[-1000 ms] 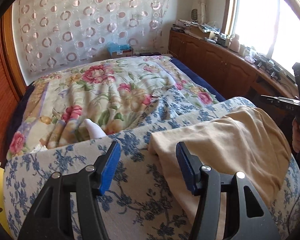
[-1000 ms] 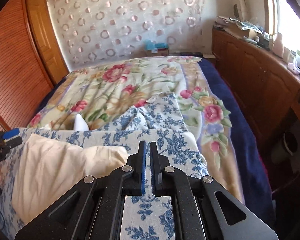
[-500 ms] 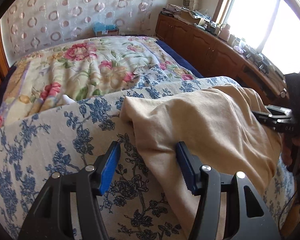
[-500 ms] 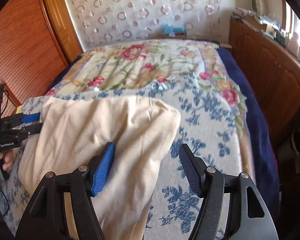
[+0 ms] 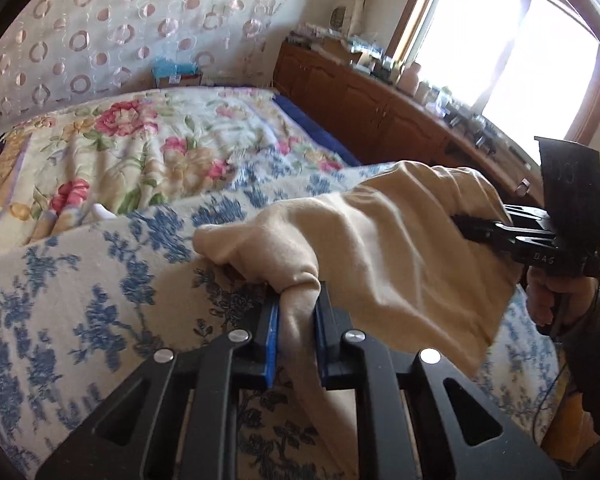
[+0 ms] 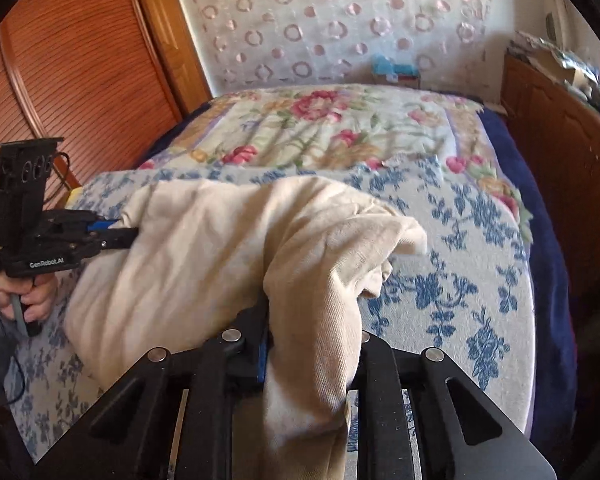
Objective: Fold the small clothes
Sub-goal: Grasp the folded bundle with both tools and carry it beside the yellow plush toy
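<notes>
A cream cloth garment (image 5: 380,248) lies bunched on a blue-flowered white cover (image 5: 100,280) at the near end of the bed. My left gripper (image 5: 298,320) is shut on its near left edge. It also shows in the right wrist view (image 6: 116,230), gripping the cloth's left side. My right gripper (image 6: 308,344) is shut on a thick fold of the garment (image 6: 220,248), which hides its right finger. The right gripper shows in the left wrist view (image 5: 472,230), biting the cloth's right side. The cloth is lifted between both grippers.
A floral quilt (image 5: 132,148) covers the far bed. A wooden cabinet (image 5: 380,108) with clutter runs under the window on the right. A wooden slatted door (image 6: 60,80) stands left. A blue box (image 6: 394,70) sits by the patterned curtain.
Both grippers were open half a second ago over the cloth. Now both have shut on it, one on each side, and the cloth has bunched and lifted.
</notes>
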A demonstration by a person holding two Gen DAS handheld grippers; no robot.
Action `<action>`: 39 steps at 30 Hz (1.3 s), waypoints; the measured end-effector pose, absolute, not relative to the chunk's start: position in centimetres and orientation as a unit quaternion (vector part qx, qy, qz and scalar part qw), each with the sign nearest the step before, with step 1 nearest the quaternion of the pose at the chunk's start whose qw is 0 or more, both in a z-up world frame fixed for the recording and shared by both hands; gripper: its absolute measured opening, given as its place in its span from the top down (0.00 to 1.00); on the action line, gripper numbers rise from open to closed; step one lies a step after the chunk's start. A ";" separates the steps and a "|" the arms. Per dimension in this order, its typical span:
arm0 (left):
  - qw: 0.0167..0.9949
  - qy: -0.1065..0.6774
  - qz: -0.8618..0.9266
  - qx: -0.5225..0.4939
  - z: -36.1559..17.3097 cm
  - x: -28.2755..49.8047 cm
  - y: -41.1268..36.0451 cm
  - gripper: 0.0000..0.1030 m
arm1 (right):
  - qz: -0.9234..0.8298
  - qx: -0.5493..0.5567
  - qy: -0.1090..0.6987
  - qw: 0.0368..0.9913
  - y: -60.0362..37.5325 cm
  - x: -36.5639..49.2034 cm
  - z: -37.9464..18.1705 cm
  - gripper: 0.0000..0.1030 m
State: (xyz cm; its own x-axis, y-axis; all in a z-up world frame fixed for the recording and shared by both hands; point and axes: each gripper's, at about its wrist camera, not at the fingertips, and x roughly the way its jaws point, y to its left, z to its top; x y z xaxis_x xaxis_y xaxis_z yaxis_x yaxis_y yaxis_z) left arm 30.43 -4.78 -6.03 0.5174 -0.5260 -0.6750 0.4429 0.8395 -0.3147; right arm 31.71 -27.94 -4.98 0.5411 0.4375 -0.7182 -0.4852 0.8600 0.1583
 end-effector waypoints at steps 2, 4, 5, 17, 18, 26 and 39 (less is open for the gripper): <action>0.883 0.381 -0.270 -0.054 -4.3 28.8 -3.2 0.88 | 0.276 -0.037 0.384 0.881 -26.9 31.3 -3.4 0.85; 0.896 0.360 -0.254 -0.058 -2.8 27.1 -1.1 0.88 | 0.294 -0.053 0.363 0.882 -25.1 31.1 -1.6 0.85; 0.901 0.352 -0.245 -0.063 -2.2 26.4 0.0 0.88 | 0.306 -0.059 0.355 0.882 -24.1 30.9 -0.8 0.85; 0.943 0.308 -0.004 -0.128 -3.6 16.9 18.0 0.88 | 0.473 -0.172 0.293 0.813 -0.4 34.7 1.7 0.85; 0.941 0.310 0.014 -0.135 -4.4 16.3 19.0 0.88 | 0.481 -0.187 0.292 0.805 2.4 35.1 1.4 0.85; 0.924 0.333 0.076 -0.171 -8.9 14.3 21.5 0.88 | 0.519 -0.271 0.286 0.758 17.0 36.0 -1.4 0.86; 0.923 0.346 0.107 -0.126 -8.1 13.9 21.9 0.69 | 0.426 -0.212 0.323 0.818 17.2 39.9 -2.8 0.53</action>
